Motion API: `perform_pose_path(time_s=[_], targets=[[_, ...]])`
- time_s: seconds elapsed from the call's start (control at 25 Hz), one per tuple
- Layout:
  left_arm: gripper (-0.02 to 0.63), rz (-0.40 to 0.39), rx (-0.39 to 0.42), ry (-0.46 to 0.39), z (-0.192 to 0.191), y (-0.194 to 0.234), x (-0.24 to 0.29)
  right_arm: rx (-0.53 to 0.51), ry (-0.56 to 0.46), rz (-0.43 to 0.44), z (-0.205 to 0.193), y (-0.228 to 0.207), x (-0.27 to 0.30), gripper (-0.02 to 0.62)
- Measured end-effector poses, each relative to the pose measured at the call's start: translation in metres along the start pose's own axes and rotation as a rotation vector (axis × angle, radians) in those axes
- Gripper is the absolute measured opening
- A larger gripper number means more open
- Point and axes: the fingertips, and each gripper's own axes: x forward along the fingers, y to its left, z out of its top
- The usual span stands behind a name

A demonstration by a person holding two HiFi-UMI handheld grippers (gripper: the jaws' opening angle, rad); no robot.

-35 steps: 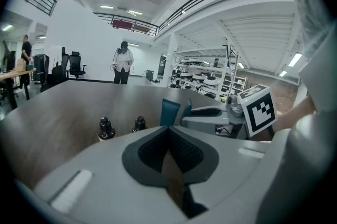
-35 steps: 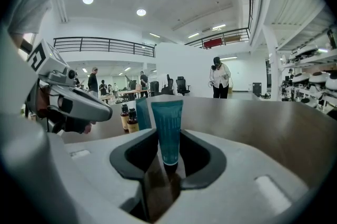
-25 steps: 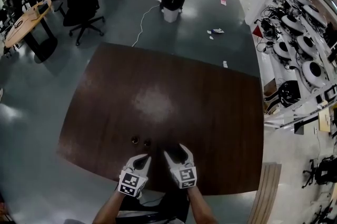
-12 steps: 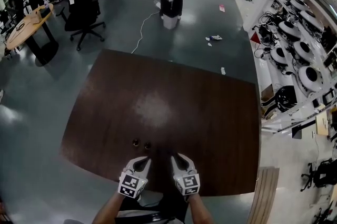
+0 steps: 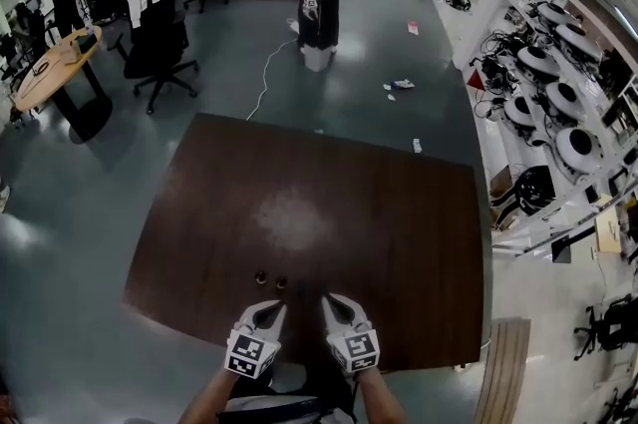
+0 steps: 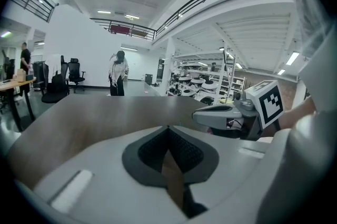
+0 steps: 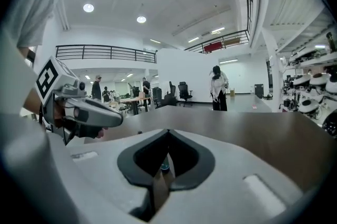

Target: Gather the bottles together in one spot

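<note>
Two bottles are set on the dark brown tabletop [image 5: 329, 203], close to its near edge and left of its middle. The left-hand bottle [image 5: 260, 278] and the right-hand bottle [image 5: 281, 283] stand just beside each other, with a narrow gap between them. In the head view they are seen from above as small, dark, round tops. What is held in them cannot be told, and no more of their colour or shape can be made out at this size. The rest of the tabletop is seen as a glossy surface with a pale glare near its centre.

The left claw [image 5: 272, 308] is held at the near edge, just short of the bottles and apart from them. Its jaws are pressed together at the tips, with nothing pinched. The right claw [image 5: 332, 302] is held beside it, to the right of both bottles. Its jaws have just been closing and are now pressed together, with nothing gripped between them.
</note>
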Motion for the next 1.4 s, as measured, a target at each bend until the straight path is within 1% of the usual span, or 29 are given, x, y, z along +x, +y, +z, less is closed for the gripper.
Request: perform_pose_path(time_s=[0.08,0.28,0.68,0.92,1.4], targets=[[0.0,0.003,0.01,-0.007,0.007,-0.001,-0.004,-0.009,-0.008,0.006,0.008,0.002,-0.002,0.002],[0.0,0.008,0.022,-0.025,0.023,0.0,-0.015,-0.004,-0.022,-0.012,0.026,0.002,-0.01,0.002],[0.0,0.008,0.044,-0.055,0.042,0.0,-0.027,-0.006,-0.047,-0.021,0.044,0.013,-0.021,0.002],[0.0,0.0,0.056,-0.07,0.045,-0.001,-0.027,0.016,-0.061,-0.033,0.046,0.013,-0.024,0.002],[0.0,0.024,0.063,-0.102,0.056,0.01,-0.031,0.004,-0.08,-0.042,0.054,0.018,-0.026,0.002]])
